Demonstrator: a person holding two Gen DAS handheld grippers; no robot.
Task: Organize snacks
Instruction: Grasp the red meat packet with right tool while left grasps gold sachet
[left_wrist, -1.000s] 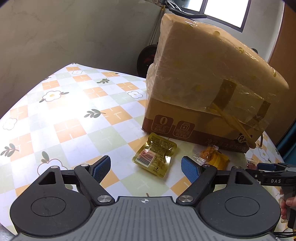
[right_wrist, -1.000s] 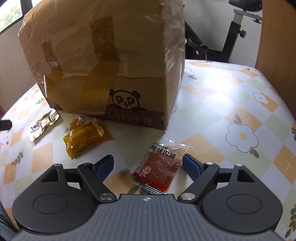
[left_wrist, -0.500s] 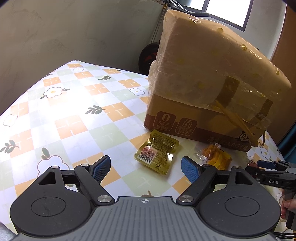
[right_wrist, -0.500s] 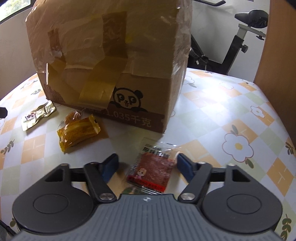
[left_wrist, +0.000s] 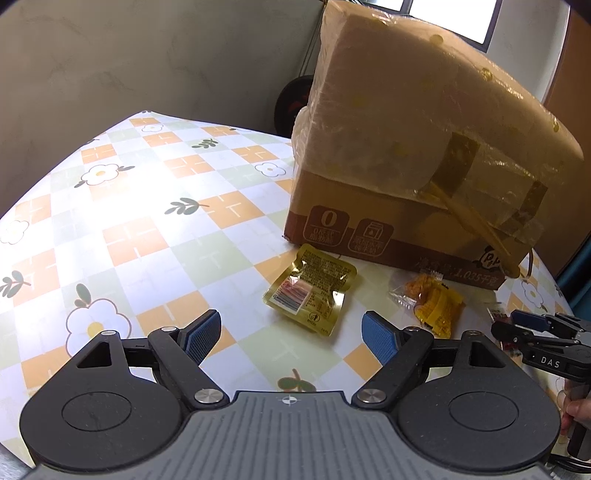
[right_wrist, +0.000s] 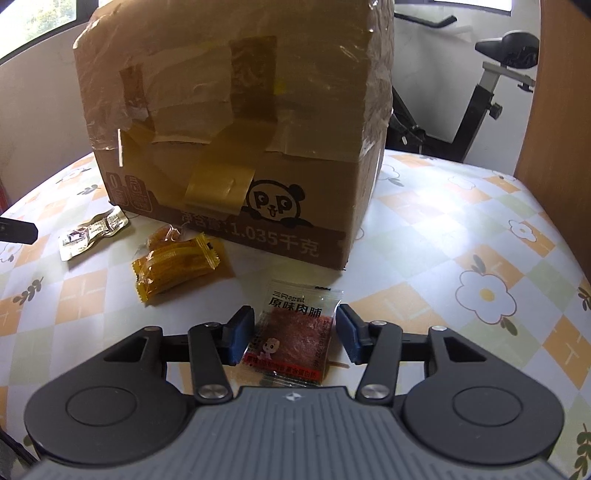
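Table (left_wrist: 147, 236): covered with a checked cloth in orange, pale green and white, printed with flowers and leaves.

Cardboard box (right_wrist: 236, 147): large, taped and partly wrapped in clear film, panda print on its front; stands on the table behind the snacks.

Exercise bike (right_wrist: 491, 92): black frame and saddle, beyond the table's far edge.

Left claw (left_wrist: 291, 334): jaws wide, nothing between them; hangs over the cloth just short of the gold packet.

Right claw (right_wrist: 291, 334): jaws have just been closing and now stand narrow to either side of the red packet; whether the pads touch the wrapper cannot be told.

Gold foil snack packet (left_wrist: 310, 290): lies flat near the box's front left corner.

Yellow-orange snack packet (right_wrist: 177, 264): clear wrapper, lies in front of the box, between the gold and red packets.

Red meat-jerky snack packet (right_wrist: 291, 332): clear-edged wrapper, flat on the table, nearest the right claw.
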